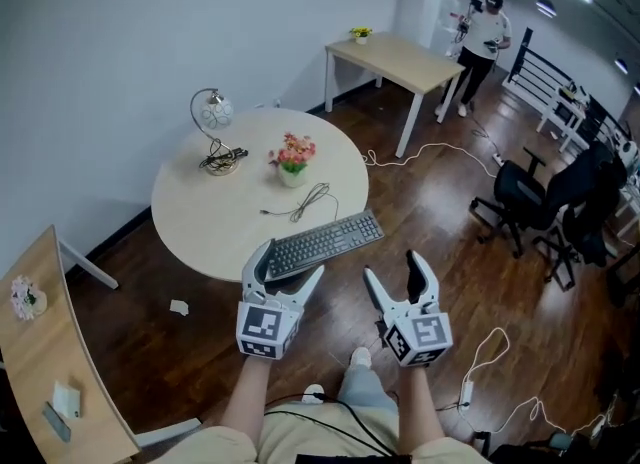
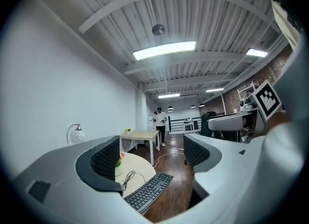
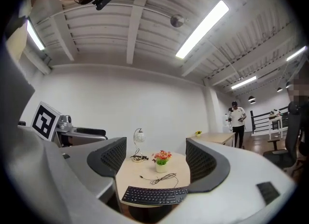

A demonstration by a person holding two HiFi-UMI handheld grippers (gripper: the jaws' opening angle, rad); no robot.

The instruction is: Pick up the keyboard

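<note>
**Keyboard on the rim, cord loose behind it: where the lift could have failed**

At the bottom centre of the head view, the left gripper (image 1: 288,270) and the right gripper (image 1: 395,274) hovered side by side. Both were short of the table and neither touched anything. Each gripper's own view showed its ribbed dark pads spread wide with only air between them, the left gripper (image 2: 150,155) and the right gripper (image 3: 157,158) alike.

Just above them in the frame, the black flat computer keyboard (image 1: 323,243) lay slanted on the near rim of the round pale wooden table (image 1: 210,212). Its right end sat at the edge or slightly past it. A push from a descending jaw, rather than a clean closing, could have slid it off onto the dark floor. A grip taken at one end only would probably have let the long body tip and twist out.

Further up, a thin black cord (image 1: 312,200) lay looped just behind the keyboard; whether it was plugged into the keyboard could not be told. If it was, a quick lift might have dragged the loops into the small white pot of pink flowers (image 1: 292,160) standing near them and toppled it.

The curved metal lamp with a globe shade (image 1: 213,122), towards the upper left, stood well apart and seemed out of danger.
</note>
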